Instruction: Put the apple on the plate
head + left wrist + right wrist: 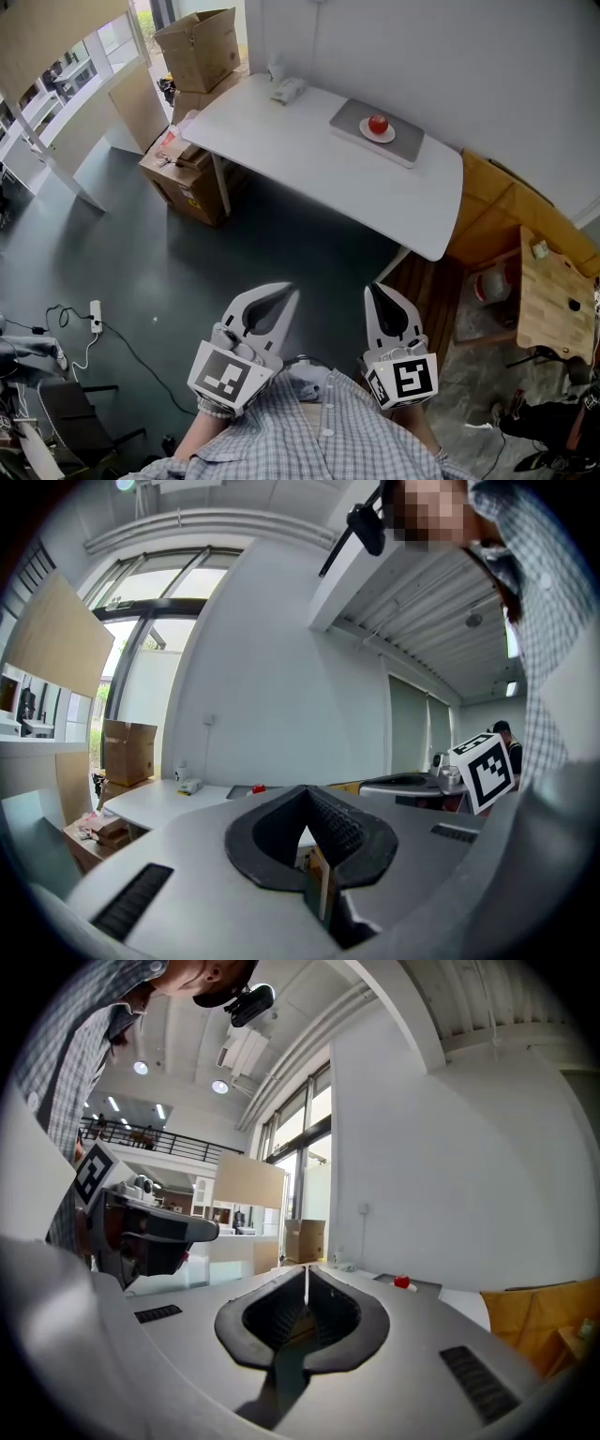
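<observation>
Apple (378, 124) sits on the plate (391, 137) on the far worktop (281, 141), well apart: 12 o'clock from the right claw (377, 292), 1 o'clock from the left claw (289, 292). Both are closed and empty; the right is nearer.

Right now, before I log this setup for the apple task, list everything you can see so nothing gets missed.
apple: 1, red, on the plate
plate: 1, white, on the tray
tray: 1, grey, on the table's far side
table: 1, white, ahead
cardboard boxes: 2, brown, by the table's left end
power strip: 1, white, floor at left
wooden table: 1, light brown, at right
left gripper: 1, white, shut, empty
right gripper: 1, white, shut, empty
</observation>
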Demonstrator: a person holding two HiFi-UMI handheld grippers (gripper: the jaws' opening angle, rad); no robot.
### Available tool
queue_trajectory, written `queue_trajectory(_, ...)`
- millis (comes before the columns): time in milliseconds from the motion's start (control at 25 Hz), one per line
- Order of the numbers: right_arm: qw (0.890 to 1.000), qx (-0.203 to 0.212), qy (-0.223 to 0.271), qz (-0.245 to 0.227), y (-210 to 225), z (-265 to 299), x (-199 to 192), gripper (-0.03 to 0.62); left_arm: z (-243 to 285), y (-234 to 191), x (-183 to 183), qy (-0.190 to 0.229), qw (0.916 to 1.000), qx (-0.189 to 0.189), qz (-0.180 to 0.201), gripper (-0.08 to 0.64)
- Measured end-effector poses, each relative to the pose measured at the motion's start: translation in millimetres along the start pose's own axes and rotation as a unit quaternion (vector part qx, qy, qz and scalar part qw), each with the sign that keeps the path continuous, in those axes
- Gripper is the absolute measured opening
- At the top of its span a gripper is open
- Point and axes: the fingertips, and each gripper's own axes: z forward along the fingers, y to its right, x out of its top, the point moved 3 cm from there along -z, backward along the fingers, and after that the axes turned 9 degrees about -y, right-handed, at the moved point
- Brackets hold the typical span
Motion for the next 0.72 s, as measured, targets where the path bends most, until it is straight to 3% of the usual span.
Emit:
queue_trajectory(400, 1.0, -0.009, -0.009, 0.016, 17, 12, -8, 0.026, 23, -10, 5, -0.015, 0.9999, 0.004, 0.003, 0.009)
queue_trajectory(720, 0.999, -0.035, -0.015, 0.008, 32, 35, -2, 0.025, 56, -28, 13, -0.006, 0.9993, -0.037, -0.001, 0.009)
